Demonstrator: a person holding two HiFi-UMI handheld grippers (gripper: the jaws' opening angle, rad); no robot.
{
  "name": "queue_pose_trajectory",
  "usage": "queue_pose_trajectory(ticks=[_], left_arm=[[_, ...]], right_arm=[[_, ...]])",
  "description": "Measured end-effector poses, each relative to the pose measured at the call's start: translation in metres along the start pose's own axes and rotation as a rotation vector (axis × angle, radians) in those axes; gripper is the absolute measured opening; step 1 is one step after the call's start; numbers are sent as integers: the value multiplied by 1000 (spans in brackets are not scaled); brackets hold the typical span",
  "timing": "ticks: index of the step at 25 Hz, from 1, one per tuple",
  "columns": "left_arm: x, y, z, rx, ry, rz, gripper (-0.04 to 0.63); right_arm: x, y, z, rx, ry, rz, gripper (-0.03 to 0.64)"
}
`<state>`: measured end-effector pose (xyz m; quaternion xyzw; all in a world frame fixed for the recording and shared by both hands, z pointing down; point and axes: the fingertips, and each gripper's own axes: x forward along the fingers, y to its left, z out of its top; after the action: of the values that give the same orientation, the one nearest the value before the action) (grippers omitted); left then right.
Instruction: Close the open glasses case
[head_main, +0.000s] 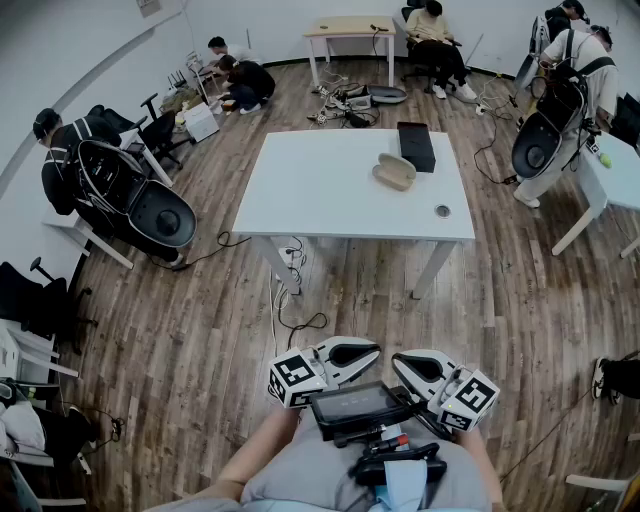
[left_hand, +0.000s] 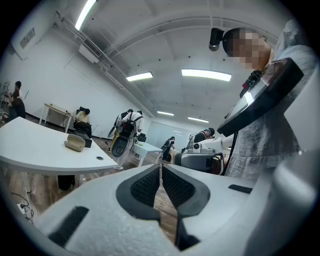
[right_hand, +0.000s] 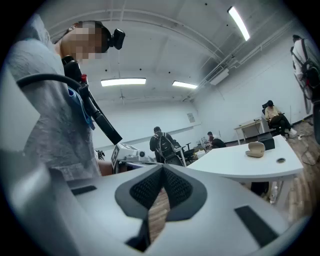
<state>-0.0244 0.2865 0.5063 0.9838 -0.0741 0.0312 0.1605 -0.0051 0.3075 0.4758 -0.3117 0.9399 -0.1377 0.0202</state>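
Note:
A beige glasses case lies on the far right part of the white table, next to a black box. It is small in the left gripper view and the right gripper view; how far its lid stands open cannot be told from here. My left gripper and right gripper are held level close to the person's body, well short of the table, tips facing each other. Both are shut with nothing between the pads.
A small round inset sits near the table's right front corner. Cables trail on the wooden floor under and before the table. Several people, chairs and other desks stand around the room's edges.

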Motion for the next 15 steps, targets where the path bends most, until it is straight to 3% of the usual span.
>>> queue_pose_trajectory(ticks=[10, 15], left_arm=[[3, -6, -2, 36, 34, -5, 26], [5, -5, -2, 35, 44, -10, 26]], right_arm=[[-4, -5, 6, 36, -53, -11, 34], [-4, -5, 0, 2, -6, 6, 34]])
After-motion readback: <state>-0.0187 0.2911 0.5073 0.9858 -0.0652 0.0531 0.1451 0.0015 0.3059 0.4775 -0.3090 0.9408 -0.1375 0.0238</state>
